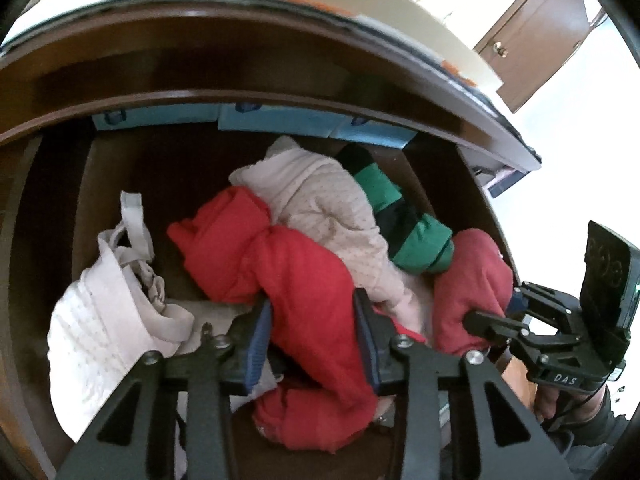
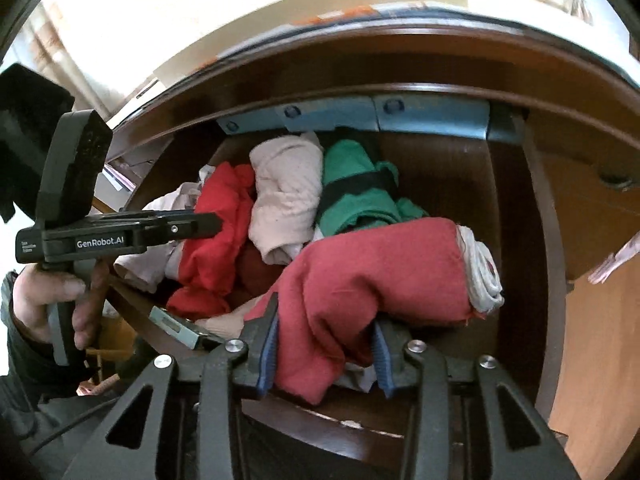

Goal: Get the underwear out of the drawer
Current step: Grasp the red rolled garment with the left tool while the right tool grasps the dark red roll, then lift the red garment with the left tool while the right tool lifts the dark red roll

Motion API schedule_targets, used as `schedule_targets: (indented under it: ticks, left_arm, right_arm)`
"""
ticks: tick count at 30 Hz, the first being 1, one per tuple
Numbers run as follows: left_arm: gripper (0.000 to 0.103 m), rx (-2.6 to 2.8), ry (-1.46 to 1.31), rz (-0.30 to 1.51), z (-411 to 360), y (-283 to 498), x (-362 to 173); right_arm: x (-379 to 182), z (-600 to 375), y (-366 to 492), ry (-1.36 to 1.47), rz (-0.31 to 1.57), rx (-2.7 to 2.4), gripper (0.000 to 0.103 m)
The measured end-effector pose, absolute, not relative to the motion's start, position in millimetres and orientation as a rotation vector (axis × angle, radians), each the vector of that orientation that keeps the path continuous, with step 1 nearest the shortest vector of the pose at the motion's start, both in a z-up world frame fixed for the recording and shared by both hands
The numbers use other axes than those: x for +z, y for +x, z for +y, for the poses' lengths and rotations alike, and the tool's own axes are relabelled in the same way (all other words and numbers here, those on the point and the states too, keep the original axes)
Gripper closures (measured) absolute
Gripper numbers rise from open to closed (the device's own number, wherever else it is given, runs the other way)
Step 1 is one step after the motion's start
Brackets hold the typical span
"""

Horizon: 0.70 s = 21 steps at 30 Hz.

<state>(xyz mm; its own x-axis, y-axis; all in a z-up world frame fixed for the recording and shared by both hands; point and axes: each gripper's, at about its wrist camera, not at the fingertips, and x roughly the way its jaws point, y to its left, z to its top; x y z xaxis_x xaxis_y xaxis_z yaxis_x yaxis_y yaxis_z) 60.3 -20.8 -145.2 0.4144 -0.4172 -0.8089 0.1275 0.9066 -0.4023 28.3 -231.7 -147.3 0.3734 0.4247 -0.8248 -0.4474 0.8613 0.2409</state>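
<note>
Two grippers clamp garments in the open drawer [image 1: 100, 144] — left gripper [image 1: 316, 336] on bright red underwear [image 1: 304, 280], right gripper [image 2: 324, 344] on darker red underwear [image 2: 372, 264] (lift straight up, slowly, avoiding snags).

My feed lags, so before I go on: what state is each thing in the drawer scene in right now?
Drawer: open.
Left gripper: shut on bright red garment.
Right gripper: shut on dark red garment.
Pink garment: crumpled in the drawer, not gripped.
Green garment: bunched at the back, not gripped.
White garment: loose at the left, not gripped.
</note>
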Motion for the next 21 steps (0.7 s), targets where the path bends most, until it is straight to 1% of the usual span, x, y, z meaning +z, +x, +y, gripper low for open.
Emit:
schedule_targets:
  ticks: [6, 13, 21]
  left_arm:
    - [0.068, -0.337, -0.262, 1.018, -22.5, 51.7, -132.7]
    - [0.07, -0.338, -0.21, 0.934, -28.2, 43.3, -117.0]
    - [0.073, -0.342, -0.16, 0.899, -39.2, 34.8, -110.2]
  right_arm:
    - [-141.6, -228.4, 23.6, -0.057, 0.969, 0.547, 0.061]
    - [-142.7, -209.9, 12.9, -0.187, 0.86, 0.513, 0.061]
    - [-140.7, -208.2, 5.0, -0.236, 0.783, 0.519, 0.061]
